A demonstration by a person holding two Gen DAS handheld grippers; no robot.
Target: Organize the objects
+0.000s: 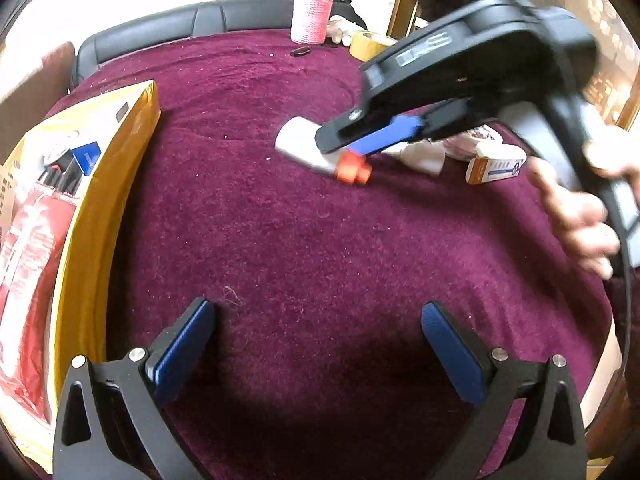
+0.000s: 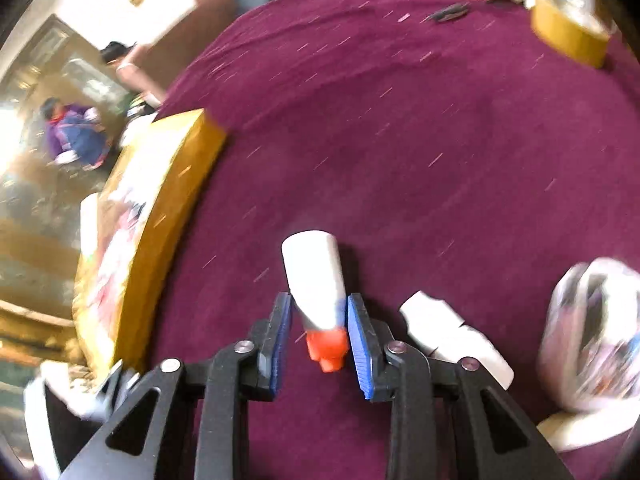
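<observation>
A white bottle with an orange cap [image 2: 316, 280] lies on the maroon cloth [image 2: 400, 140]. My right gripper [image 2: 319, 320] has its blue pads on both sides of the bottle's neck end, shut on it. The view is motion-blurred. In the left wrist view the same bottle [image 1: 304, 148] sits under the right gripper [image 1: 360, 148], which a hand holds. My left gripper [image 1: 316, 344] is open and empty, low over the cloth near the front. A yellow box [image 1: 100, 184] lies at the left, also seen in the right wrist view [image 2: 160, 220].
A white tube [image 2: 452, 336] and a plastic-wrapped packet [image 2: 592, 332] lie right of the bottle. A small orange-white carton [image 1: 496, 168] lies near them. A pink-wrapped flask [image 1: 312, 12], a tape roll [image 1: 370, 44] and a small dark object [image 1: 300, 51] are at the far edge.
</observation>
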